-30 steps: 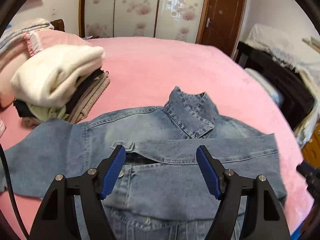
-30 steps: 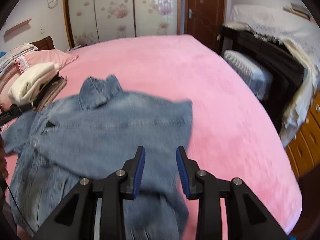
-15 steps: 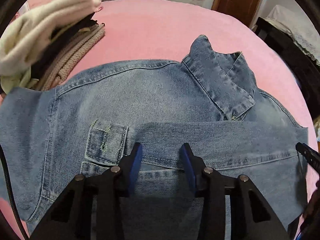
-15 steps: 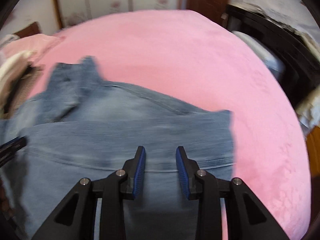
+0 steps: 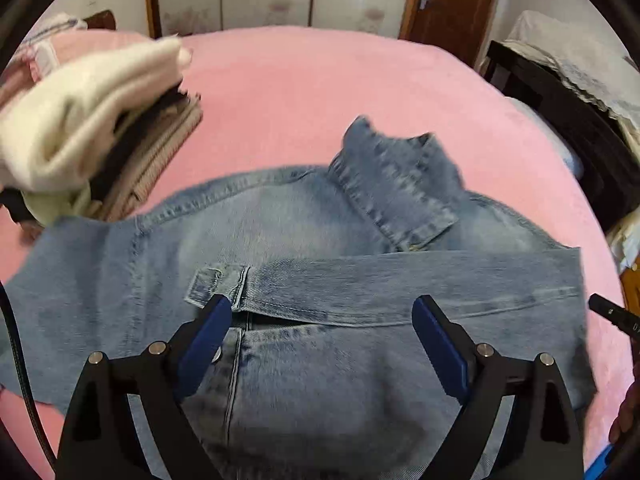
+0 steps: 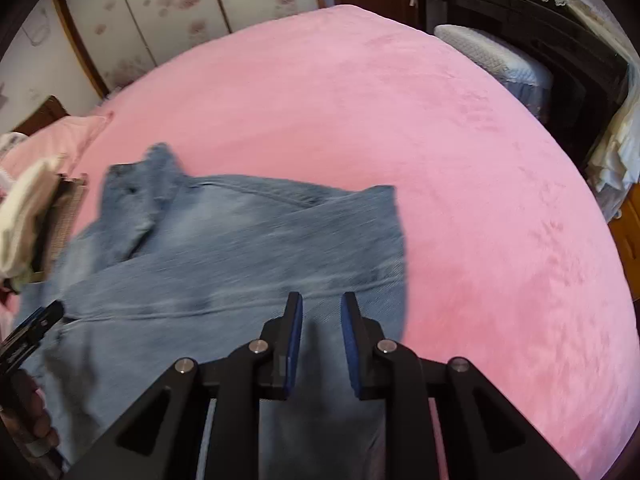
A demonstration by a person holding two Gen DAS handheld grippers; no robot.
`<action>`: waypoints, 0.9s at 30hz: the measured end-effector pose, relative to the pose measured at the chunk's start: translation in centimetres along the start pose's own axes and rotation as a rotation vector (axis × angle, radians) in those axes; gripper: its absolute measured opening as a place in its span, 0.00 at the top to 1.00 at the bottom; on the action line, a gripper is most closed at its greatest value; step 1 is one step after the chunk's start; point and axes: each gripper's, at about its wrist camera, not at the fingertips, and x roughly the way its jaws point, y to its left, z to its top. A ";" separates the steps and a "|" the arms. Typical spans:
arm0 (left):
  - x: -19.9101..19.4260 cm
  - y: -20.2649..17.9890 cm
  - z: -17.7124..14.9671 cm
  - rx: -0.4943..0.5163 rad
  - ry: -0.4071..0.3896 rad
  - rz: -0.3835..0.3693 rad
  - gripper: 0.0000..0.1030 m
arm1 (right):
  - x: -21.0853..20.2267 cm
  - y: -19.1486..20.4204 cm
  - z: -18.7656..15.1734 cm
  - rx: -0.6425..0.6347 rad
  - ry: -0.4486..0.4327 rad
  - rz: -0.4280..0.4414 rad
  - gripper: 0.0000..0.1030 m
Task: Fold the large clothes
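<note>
Denim jacket (image 5: 320, 240) flat on the pink bed (image 5: 300, 92), collar at 12 o'clock, one sleeve folded across. Left claw (image 5: 322, 316) just opened wide, nothing gripped. Right claw (image 6: 321, 312) closing, narrow gap, nothing pinched. Folded clothes (image 5: 80, 132) at 10 o'clock.

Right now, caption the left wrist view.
Open left claw above denim jacket, sleeve folded across, on pink bed.

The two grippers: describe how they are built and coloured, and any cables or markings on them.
The left gripper and right gripper match: black angular plastic arms with triangular cut-outs, round silver pivot pins, and ribbed blue pads lining the inner finger faces. A thin black cable loops along the left wrist view's left edge. The right gripper's black tip at that view's right edge bears white lettering, too small to read.
</note>
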 end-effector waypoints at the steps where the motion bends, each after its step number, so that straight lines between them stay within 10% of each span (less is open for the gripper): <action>1: -0.9 -0.2 0.0 0.007 -0.004 0.002 0.12 | -0.9 0.7 -0.4 -0.002 -0.006 0.015 0.81; 27: -26.5 7.3 -4.5 -0.055 -0.231 0.016 0.04 | -21.2 19.0 -8.1 -0.161 -0.209 0.075 0.72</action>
